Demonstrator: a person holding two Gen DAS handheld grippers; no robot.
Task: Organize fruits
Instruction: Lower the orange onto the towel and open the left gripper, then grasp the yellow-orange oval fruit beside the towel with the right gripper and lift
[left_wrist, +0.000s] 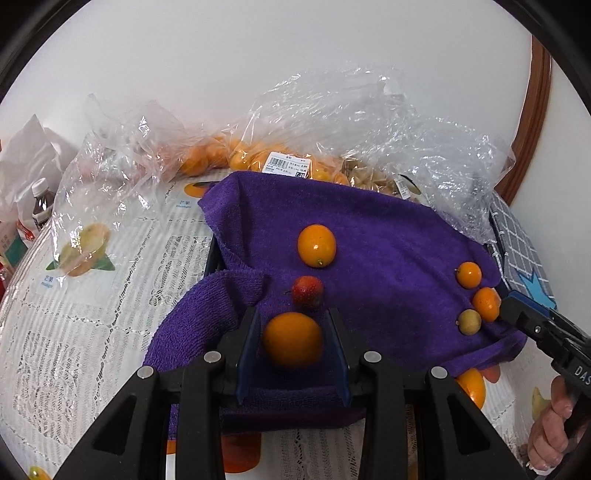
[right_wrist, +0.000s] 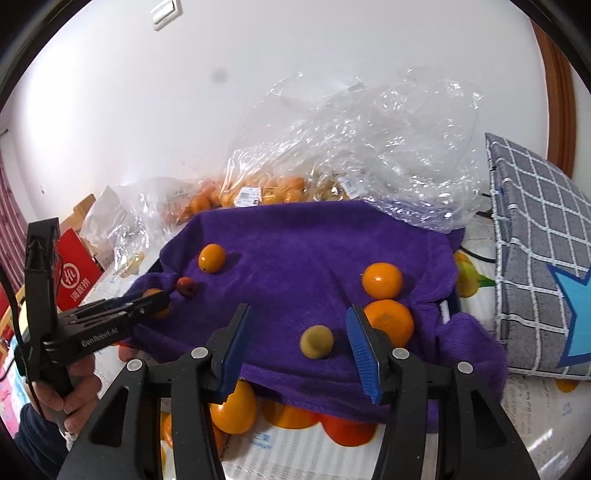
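Six fruits are spread over the rumpled purple towel (left_wrist: 388, 236): four orange citrus, one small red fruit (left_wrist: 307, 291) and one yellow-green fruit (right_wrist: 316, 341), on a lace-clothed table (left_wrist: 74, 325) by a white wall. A round orange citrus (left_wrist: 293, 339) is clamped in the left gripper (left_wrist: 293, 341); the right gripper (right_wrist: 297, 345) is spread open, nothing held.

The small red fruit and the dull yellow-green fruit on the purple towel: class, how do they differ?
The small red fruit is glossy red; the dull yellow-green fruit is matte. The red one lies beside the left gripper; the yellow-green one lies between the right gripper's open fingers. Both are small, round, resting on the purple towel.
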